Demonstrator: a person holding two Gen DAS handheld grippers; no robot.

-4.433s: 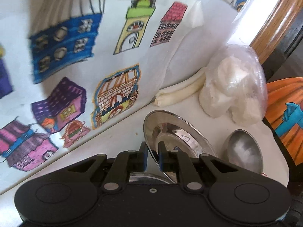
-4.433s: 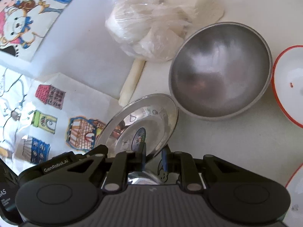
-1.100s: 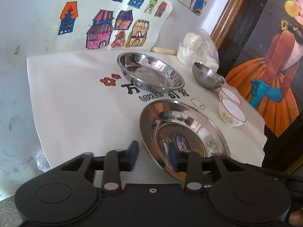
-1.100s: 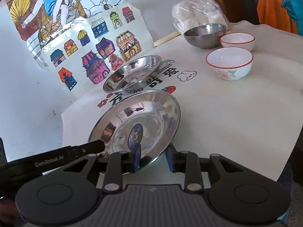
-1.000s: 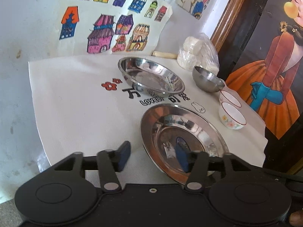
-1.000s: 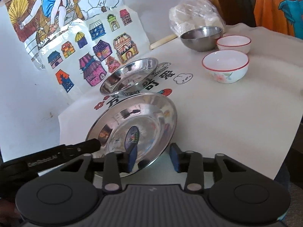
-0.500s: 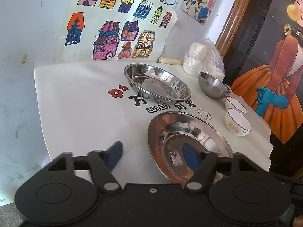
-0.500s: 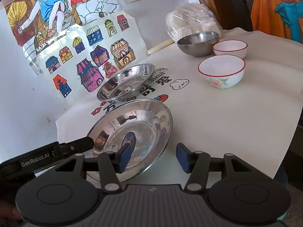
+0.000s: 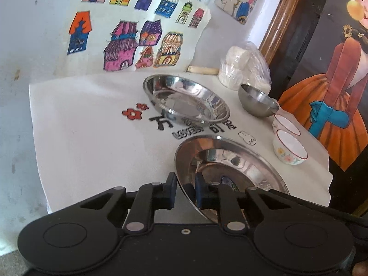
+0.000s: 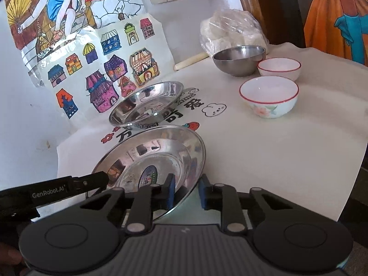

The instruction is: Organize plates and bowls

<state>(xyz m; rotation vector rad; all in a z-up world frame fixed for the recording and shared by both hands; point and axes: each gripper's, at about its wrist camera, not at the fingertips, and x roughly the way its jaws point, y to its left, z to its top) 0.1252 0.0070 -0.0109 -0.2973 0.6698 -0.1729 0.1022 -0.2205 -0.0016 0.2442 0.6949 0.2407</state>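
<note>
Showing GenRobot label on left gripper (image 10: 99,180): rt view only.

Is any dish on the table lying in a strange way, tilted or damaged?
Yes, one. The near steel plate sits tilted, not flat, its edge between the fingers of both the left gripper and the right gripper. The far steel plate and bowls look level; no damage or spill shows.

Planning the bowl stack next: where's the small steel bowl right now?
The small steel bowl sits far right, between the plastic bag and the ceramic bowls.
</note>
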